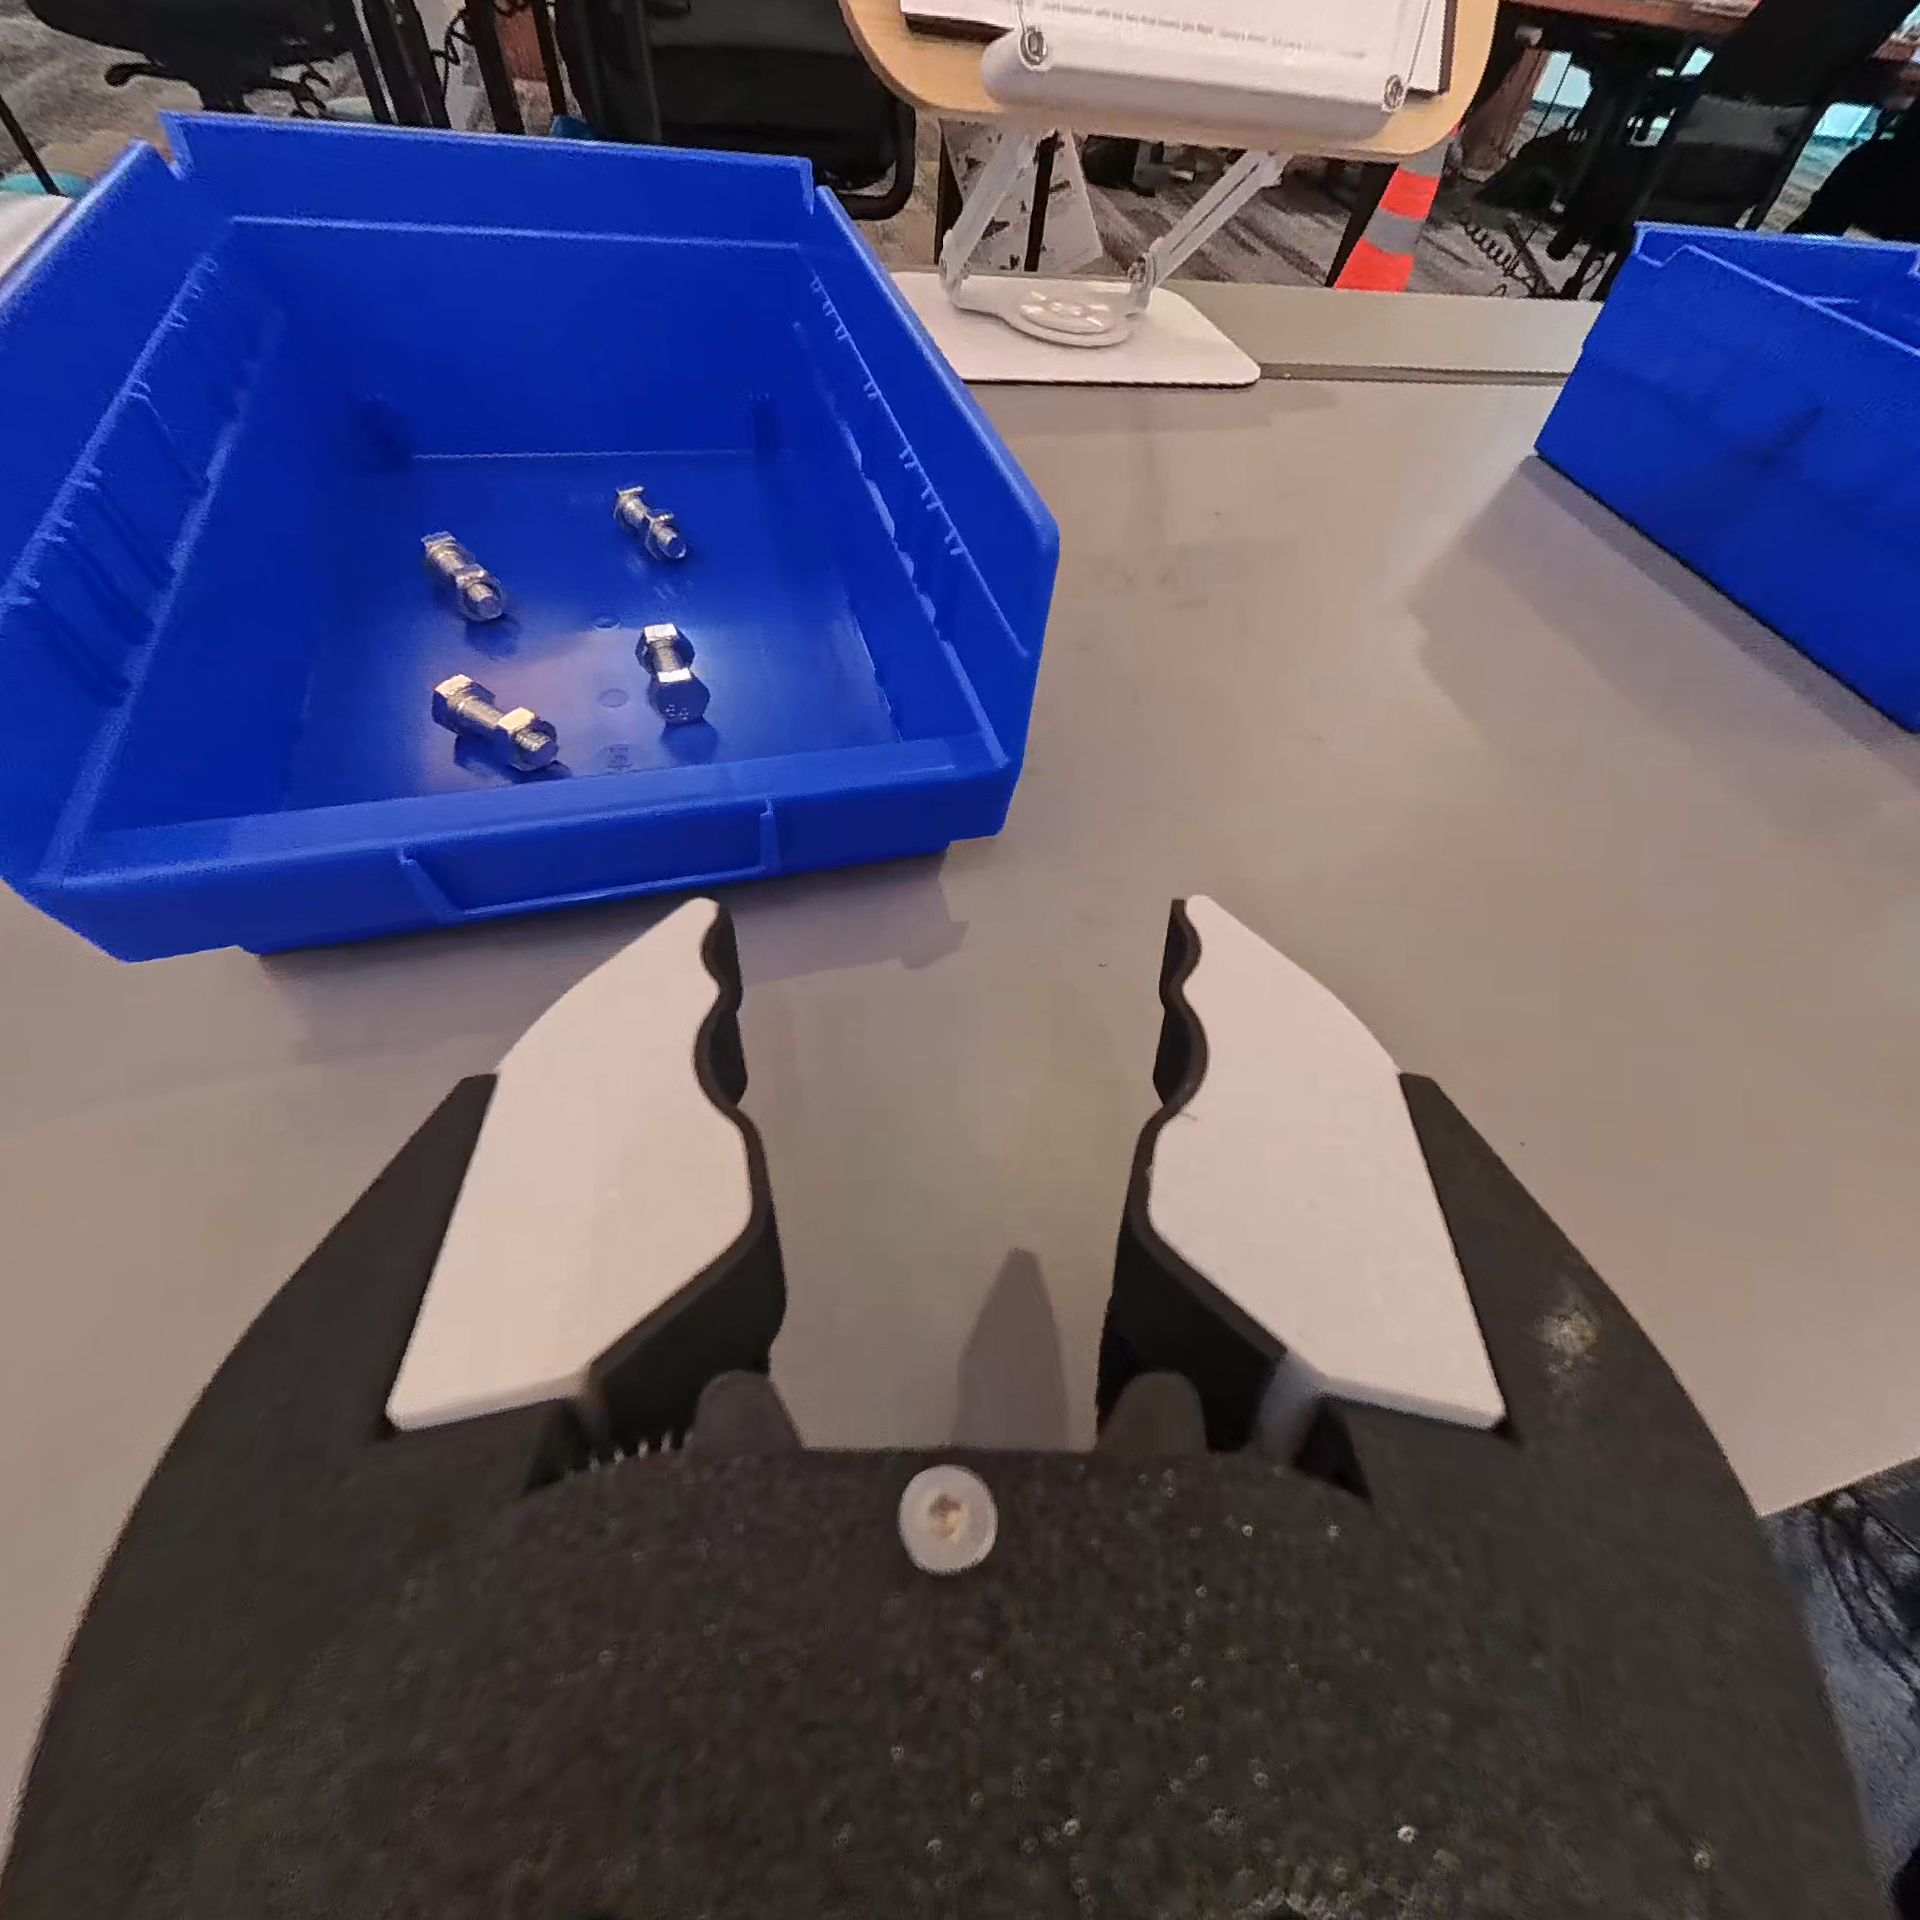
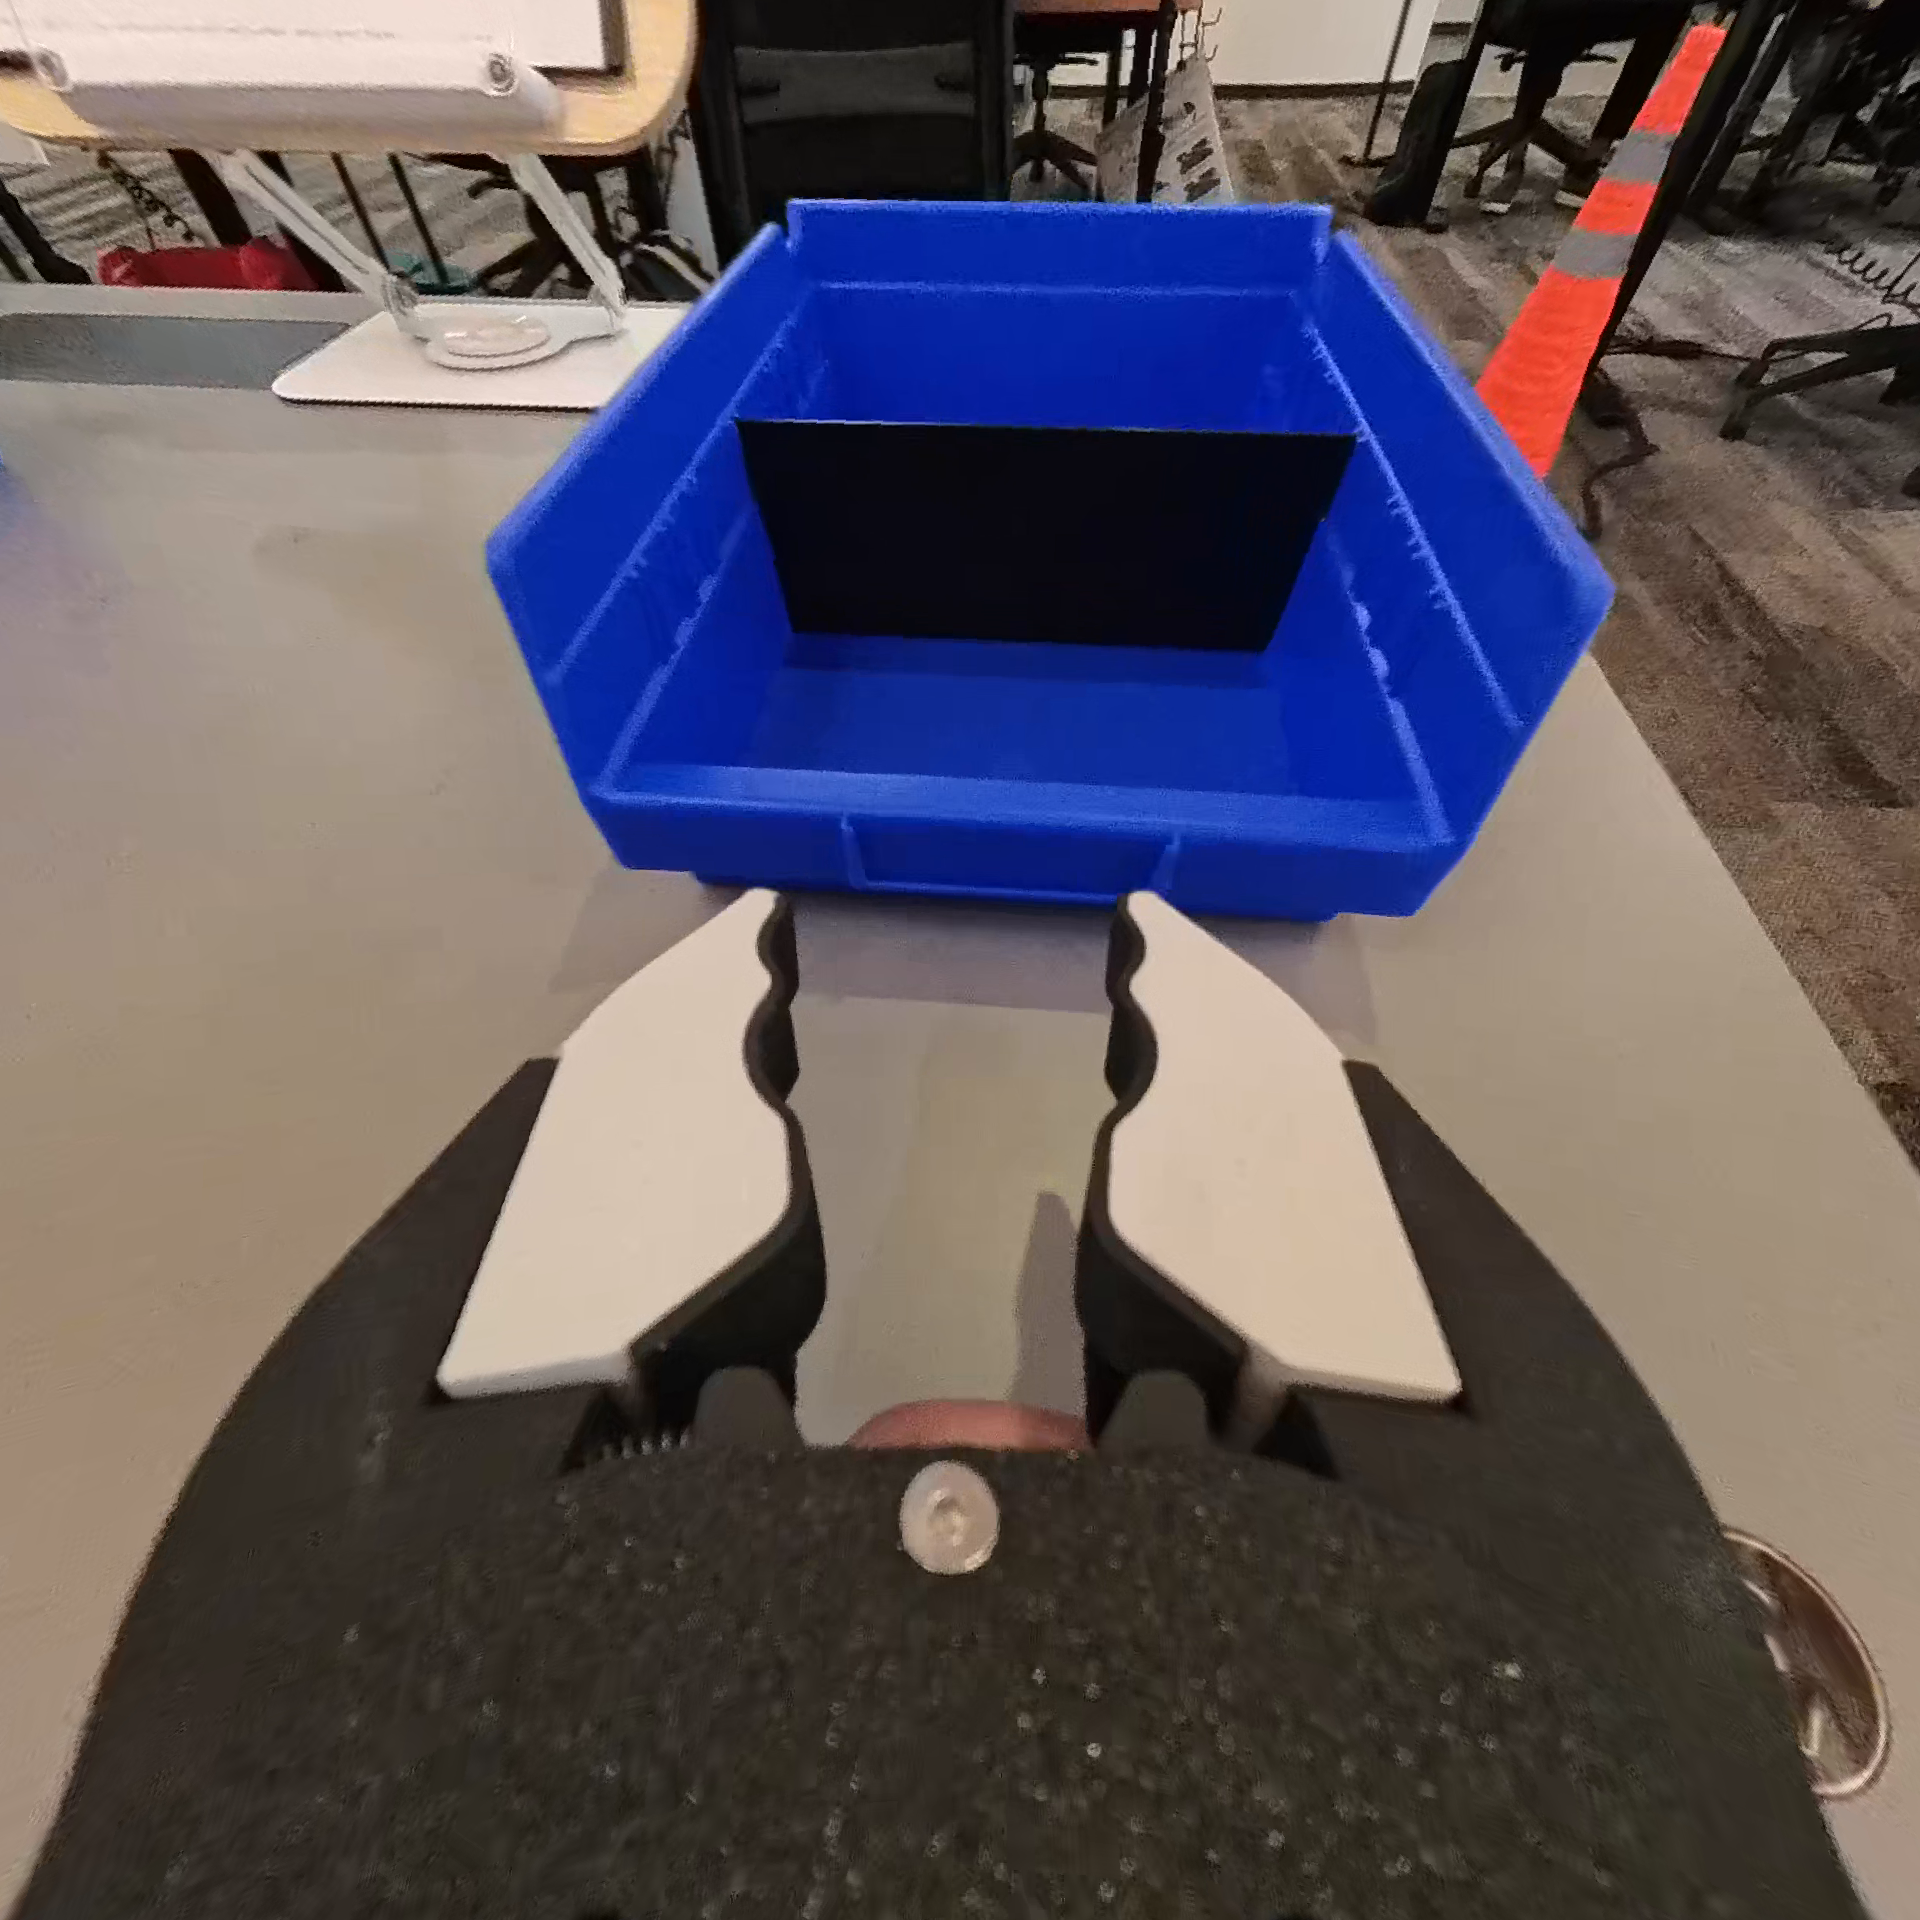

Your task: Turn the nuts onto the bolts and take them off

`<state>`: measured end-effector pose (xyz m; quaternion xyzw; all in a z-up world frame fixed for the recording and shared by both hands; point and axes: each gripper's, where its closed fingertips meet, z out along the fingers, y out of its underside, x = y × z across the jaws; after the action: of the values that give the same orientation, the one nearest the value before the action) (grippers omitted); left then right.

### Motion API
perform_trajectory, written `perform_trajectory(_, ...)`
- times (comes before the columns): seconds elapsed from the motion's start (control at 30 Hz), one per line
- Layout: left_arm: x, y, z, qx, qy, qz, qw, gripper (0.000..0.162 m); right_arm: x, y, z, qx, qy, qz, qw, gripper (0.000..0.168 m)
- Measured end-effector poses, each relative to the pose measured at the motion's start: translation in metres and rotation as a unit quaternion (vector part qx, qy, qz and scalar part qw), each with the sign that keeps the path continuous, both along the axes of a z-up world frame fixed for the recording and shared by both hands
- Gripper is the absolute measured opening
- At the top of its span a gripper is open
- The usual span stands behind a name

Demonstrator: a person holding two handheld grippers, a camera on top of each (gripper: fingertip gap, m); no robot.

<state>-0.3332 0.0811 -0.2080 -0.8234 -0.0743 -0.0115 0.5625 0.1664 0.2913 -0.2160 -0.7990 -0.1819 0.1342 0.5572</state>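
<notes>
Printed sheets [image 1: 1195,26] clipped to the stand at the far edge of the tabletop [image 1: 1351,727] carry lines of small print, seen in both views; too blurred to make out in the right wrist view. Head of the bolt [image 1: 681,707] nearest the front right of the blue bin [image 1: 520,862] bears small stamped marks; too small to resolve. A hanging tag [image 2: 1195,135] in the background shows dark markings; blurred. Orange cone [image 2: 1590,270] has grey bands, no lettering visible.
</notes>
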Motion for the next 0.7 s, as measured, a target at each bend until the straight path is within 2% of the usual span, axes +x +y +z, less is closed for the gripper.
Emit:
perform_trajectory(0.2,0.0,-0.001,-0.002,-0.015,-0.006,-0.006,1.0,0.074,-0.016,-0.007,0.0,0.012,-0.024,0.024,0.999,0.055)
perform_trajectory(0.33,-0.007,0.004,0.003,-0.029,0.024,-0.016,0.999,0.068,-0.02,-0.009,0.004,0.025,-0.029,0.029,0.999,0.054)
perform_trajectory(0.4,-0.01,0.012,0.005,-0.064,0.016,-0.035,0.997,0.077,-0.021,-0.01,0.006,0.032,-0.037,0.03,0.998,0.054)
perform_trajectory(0.47,-0.019,0.023,0.014,-0.091,0.013,-0.045,0.995,0.075,-0.023,-0.013,0.008,0.037,-0.04,0.034,0.998,0.053)
perform_trajectory(0.6,-0.063,0.059,0.022,-0.175,0.036,-0.017,0.984,0.058,-0.026,-0.016,0.012,0.045,-0.039,0.039,0.997,0.051)
perform_trajectory(0.63,-0.069,0.071,0.019,-0.194,0.014,-0.022,0.981,0.053,-0.026,-0.016,0.012,0.045,-0.038,0.04,0.997,0.05)
perform_trajectory(0.7,-0.076,0.09,0.004,-0.256,-0.038,-0.034,0.965,0.055,-0.026,-0.016,0.01,0.046,-0.043,0.04,0.997,0.05)
